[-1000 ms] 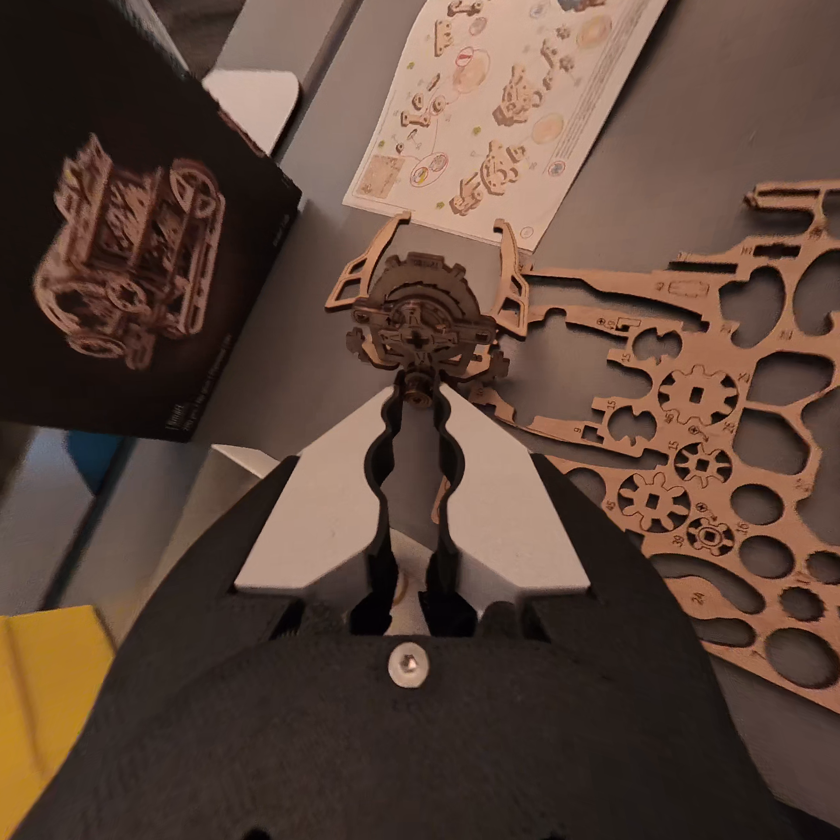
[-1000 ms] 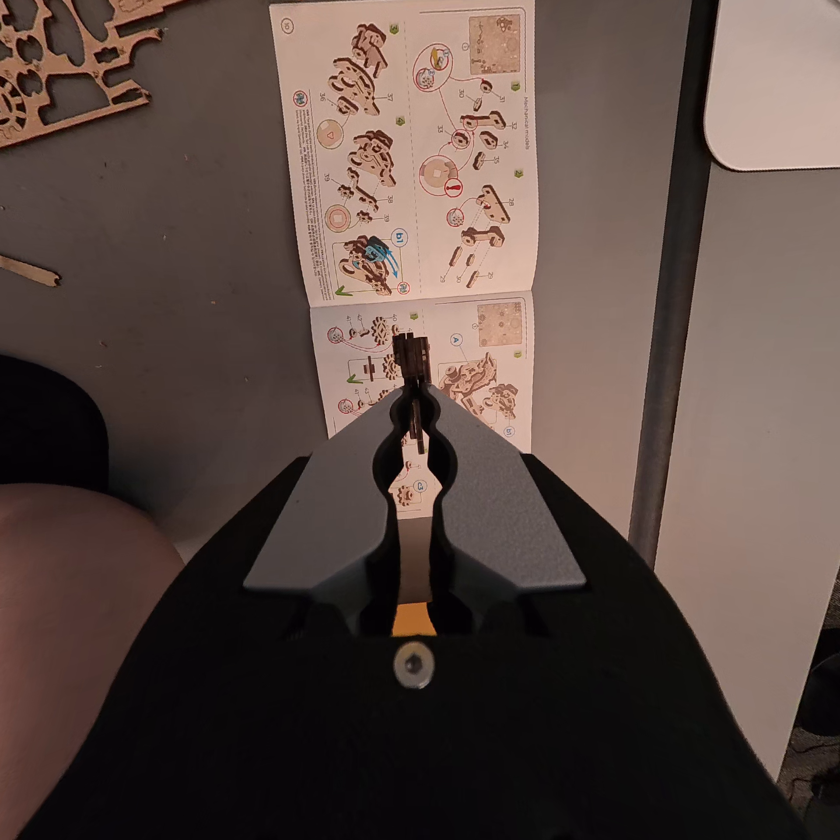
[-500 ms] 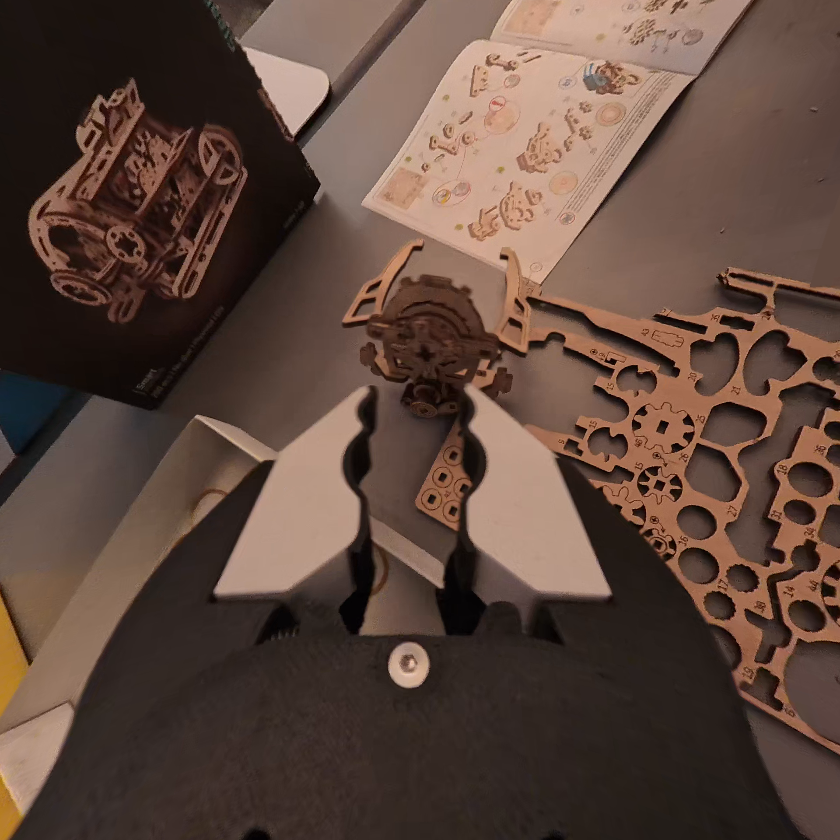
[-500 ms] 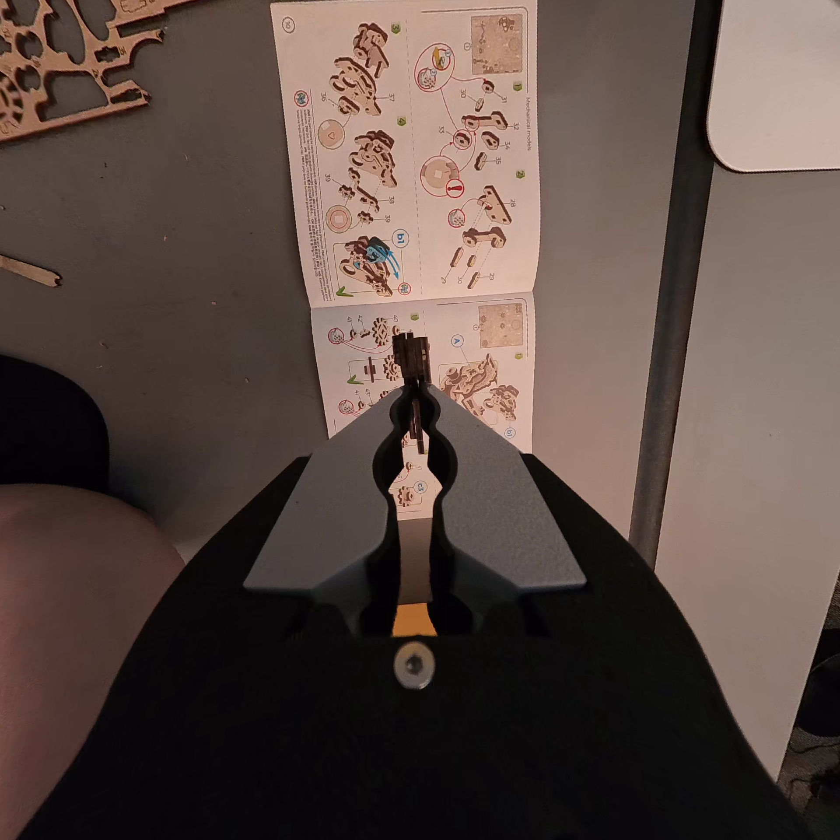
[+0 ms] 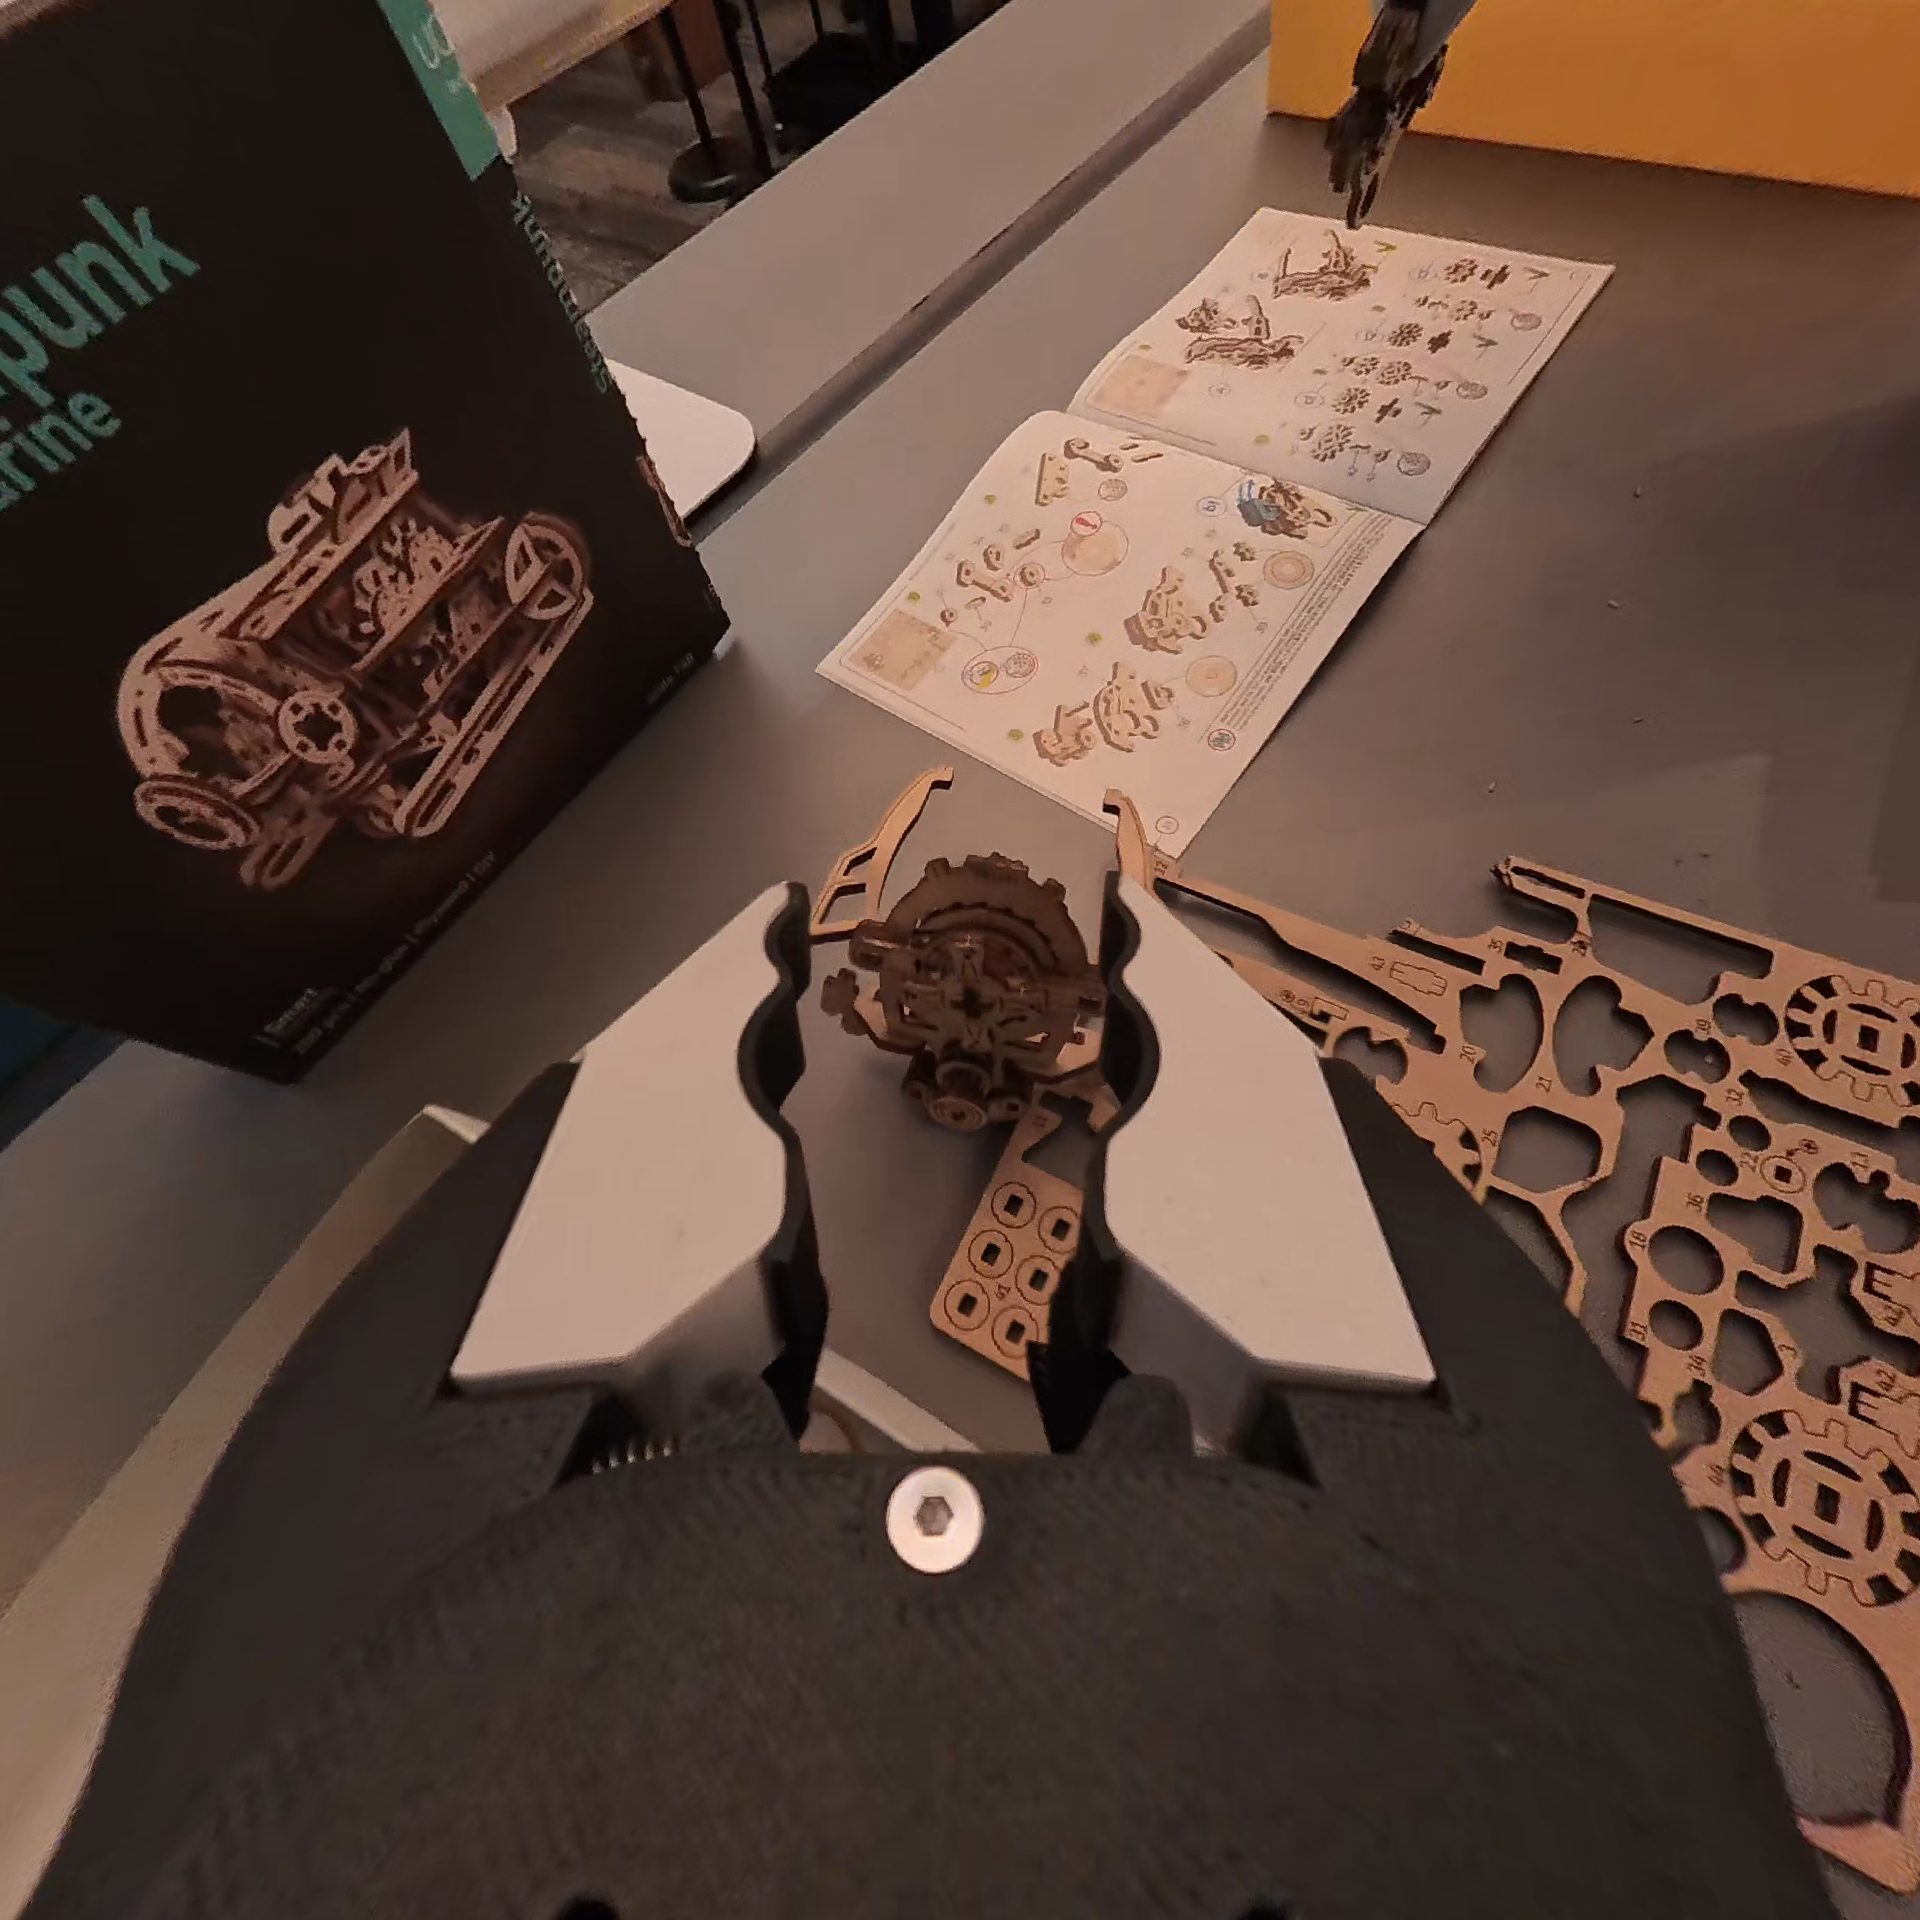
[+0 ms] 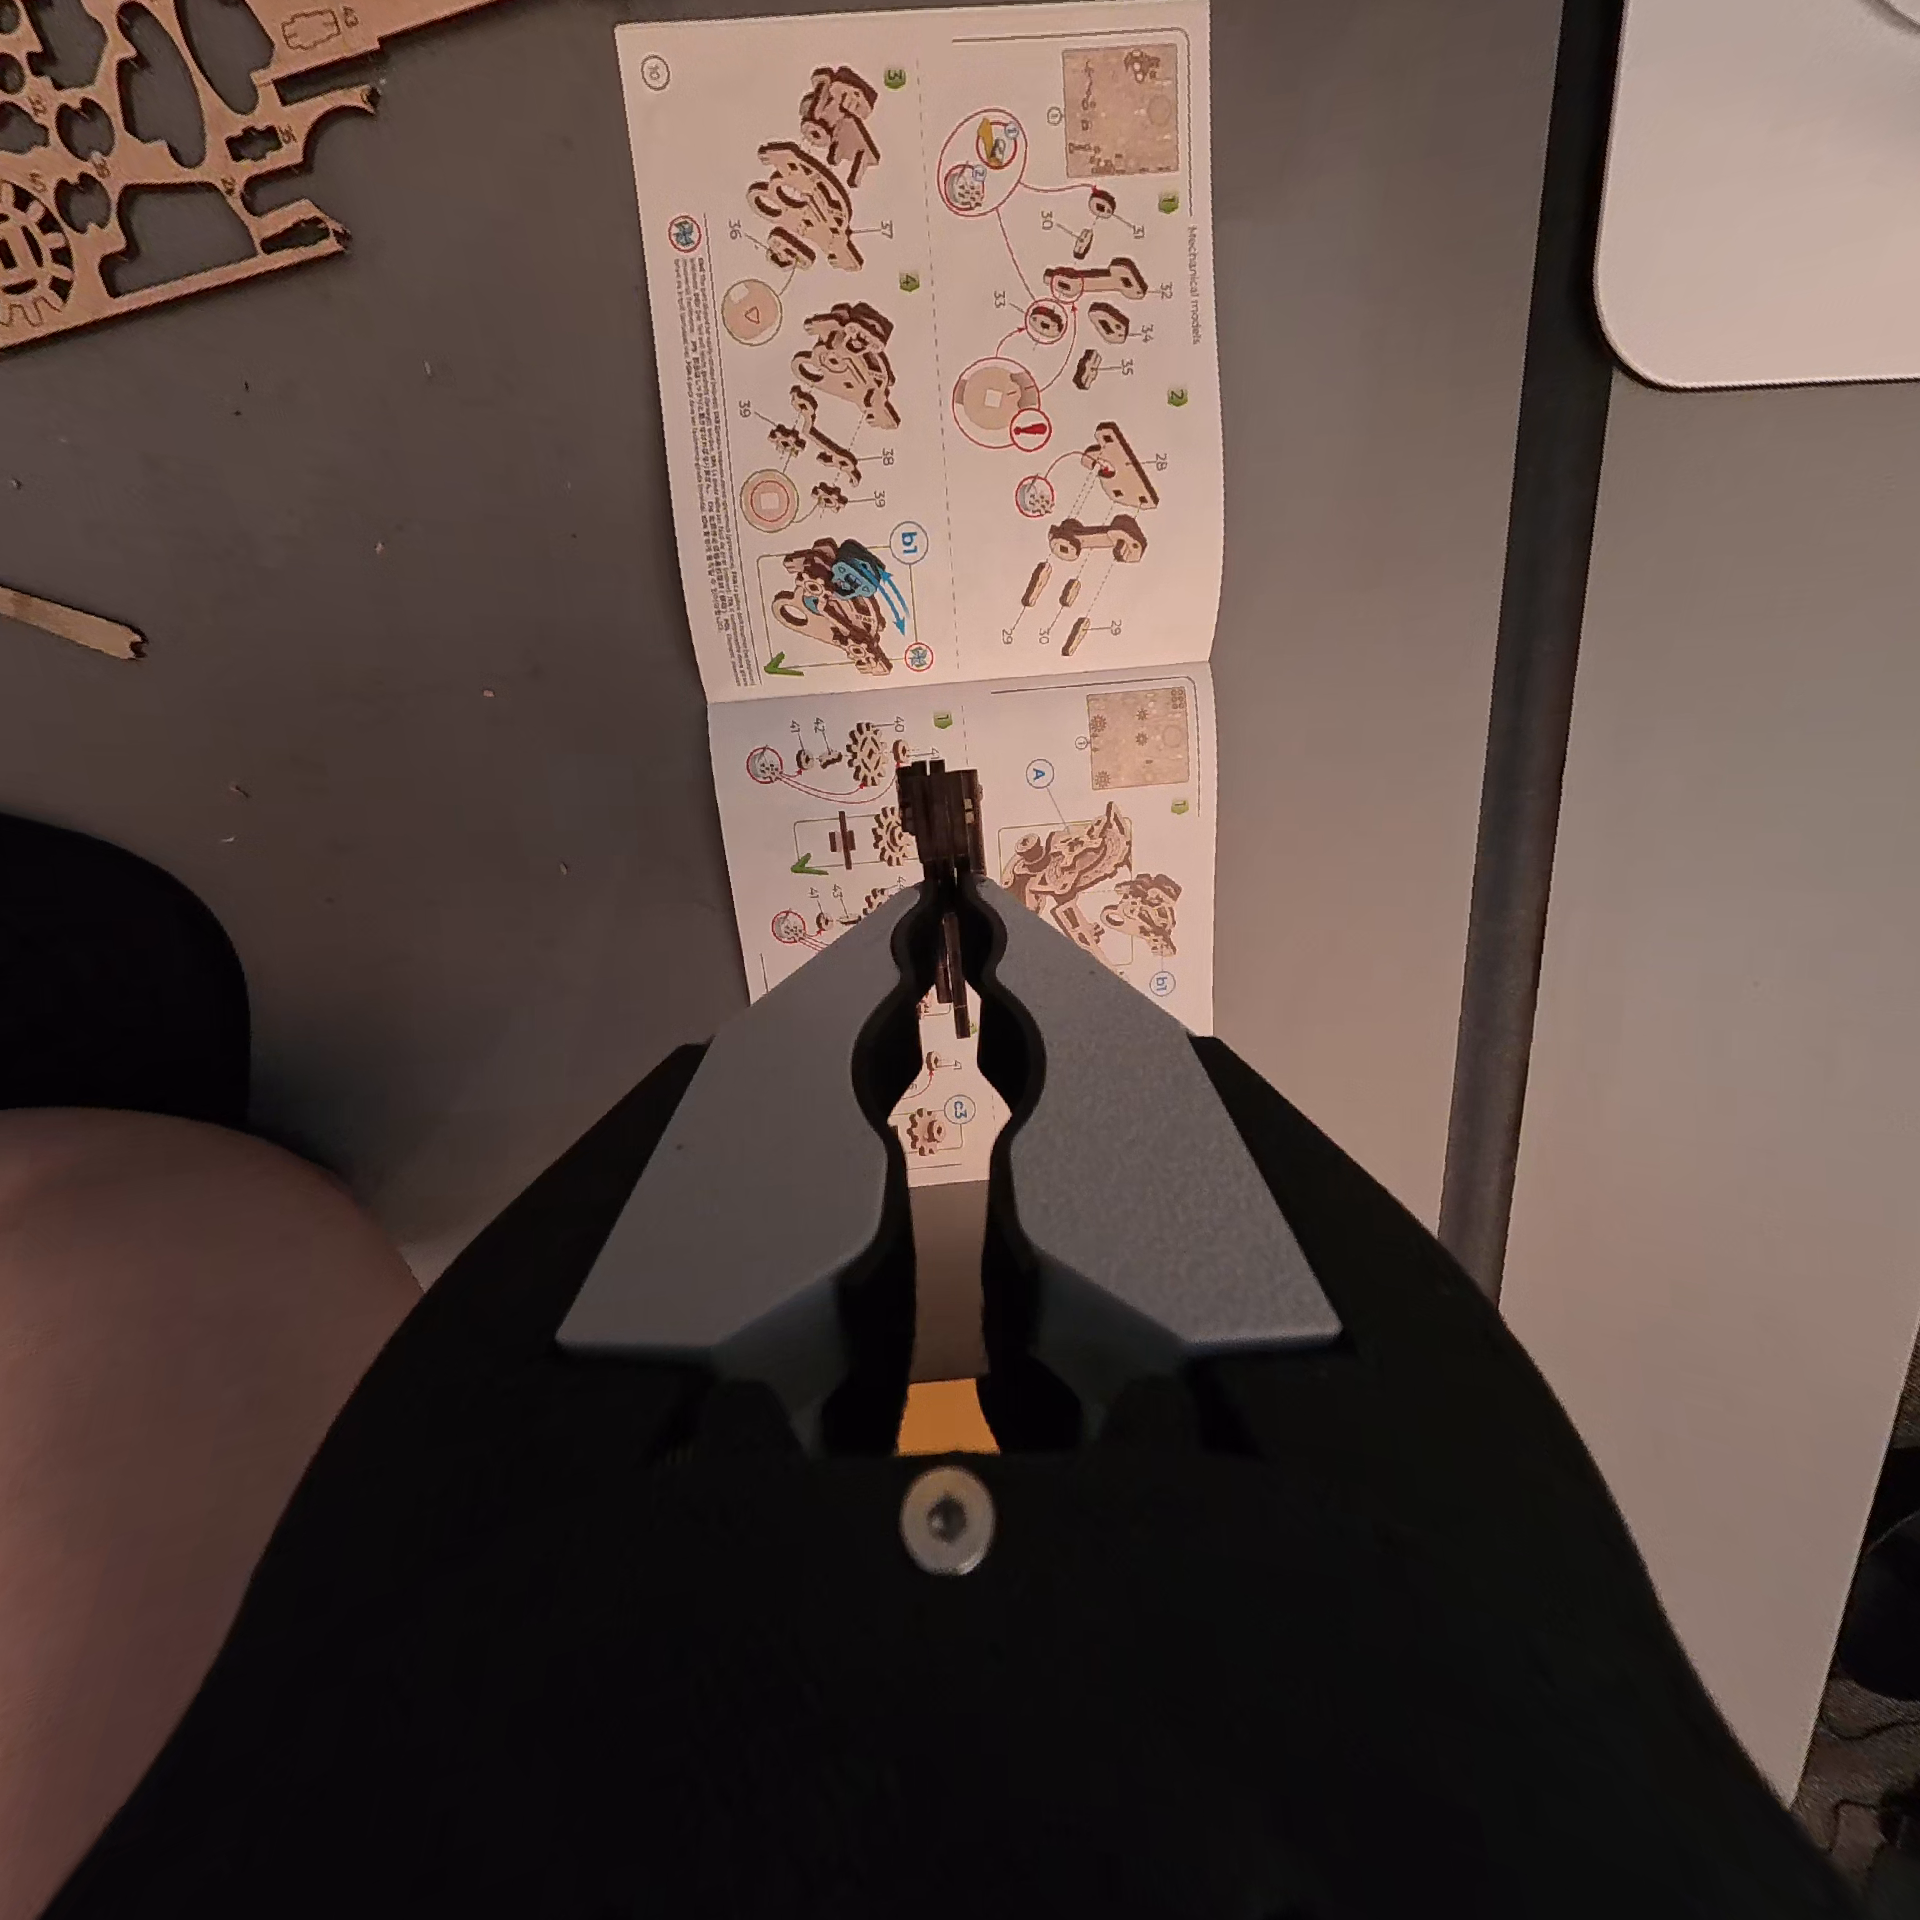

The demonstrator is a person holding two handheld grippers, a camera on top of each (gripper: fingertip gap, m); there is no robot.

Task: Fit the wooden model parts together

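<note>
A partly built wooden model (image 5: 966, 1003) with a round geared body and two curved arms rests on the grey table. My left gripper (image 5: 954, 914) is open, its fingers on either side of the model and not touching it. My right gripper (image 6: 943, 883) is shut on a small dark wooden part (image 6: 940, 821) that sticks out past its fingertips, held above the instruction sheet (image 6: 935, 364). The right gripper with its part also shows far off in the left wrist view (image 5: 1377, 125).
A laser-cut wooden parts sheet (image 5: 1621, 1122) lies right of the model, with a small punched piece (image 5: 1003, 1257) beside it. The dark kit box (image 5: 281, 499) stands at the left. The instruction sheet (image 5: 1226, 520) lies behind. A yellow box (image 5: 1621, 94) stands at the back. The grippers' ends are close to 25 cm from one another. My right tips are about 35 cm from the small punched piece (image 5: 1003, 1257), my left tips only 9 cm.
My left gripper let go of the model, opened wide and drew back and up; the model now rests on the table. My right gripper has held still with its part.
</note>
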